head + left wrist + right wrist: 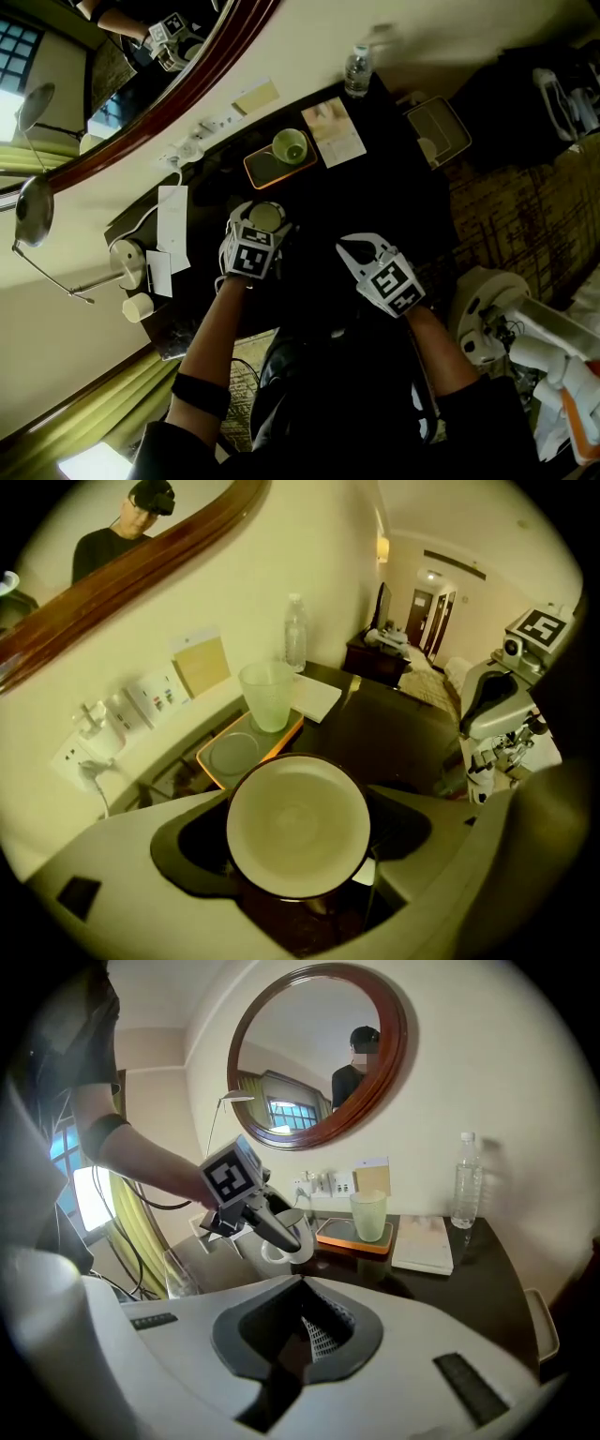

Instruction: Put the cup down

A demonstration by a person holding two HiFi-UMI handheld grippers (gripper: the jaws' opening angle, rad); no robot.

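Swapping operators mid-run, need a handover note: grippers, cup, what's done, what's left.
Left gripper: jaws shut on the white cup, over the dark table, just short of the orange tray.
Right gripper: jaws shut, empty.
Done: cup is gripped.
Left: set the cup on the table, open the jaws, back away.

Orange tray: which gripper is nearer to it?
Left. The left gripper, holding the white cup, is just short of the orange tray; the right gripper, shut, sits farther back.
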